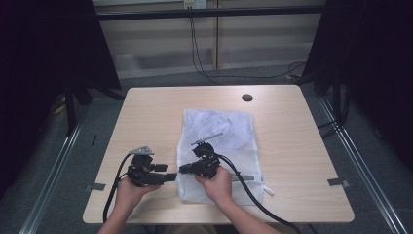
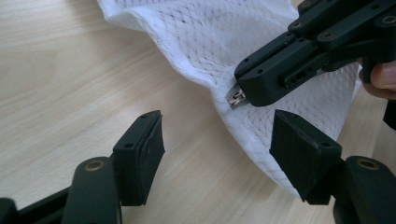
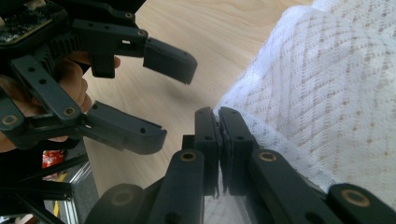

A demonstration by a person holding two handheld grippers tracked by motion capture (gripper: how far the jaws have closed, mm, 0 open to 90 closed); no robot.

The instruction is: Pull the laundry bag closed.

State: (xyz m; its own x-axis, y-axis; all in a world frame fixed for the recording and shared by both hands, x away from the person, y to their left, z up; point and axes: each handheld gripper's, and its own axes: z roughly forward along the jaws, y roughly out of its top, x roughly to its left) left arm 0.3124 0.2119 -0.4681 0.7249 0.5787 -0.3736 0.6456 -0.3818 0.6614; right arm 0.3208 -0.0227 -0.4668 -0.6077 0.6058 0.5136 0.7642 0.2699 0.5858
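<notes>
Both tongs meet at the near-left edge of the white mesh bag (image 1: 219,151) on the table (image 1: 302,146): the right gripper (image 3: 219,122) is pinched shut on its metal zipper pull (image 2: 236,98), while the left gripper (image 2: 217,140), jaws spread with the bag's edge between them, must next, I judge, clamp that hem to steady it for the zip.

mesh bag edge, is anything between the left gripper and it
Nothing visible. The left gripper has open jaws, with bare table between them and the mesh laundry bag. The right gripper is shut on the bag's metal zipper pull just above that edge, close by but not blocking.
</notes>
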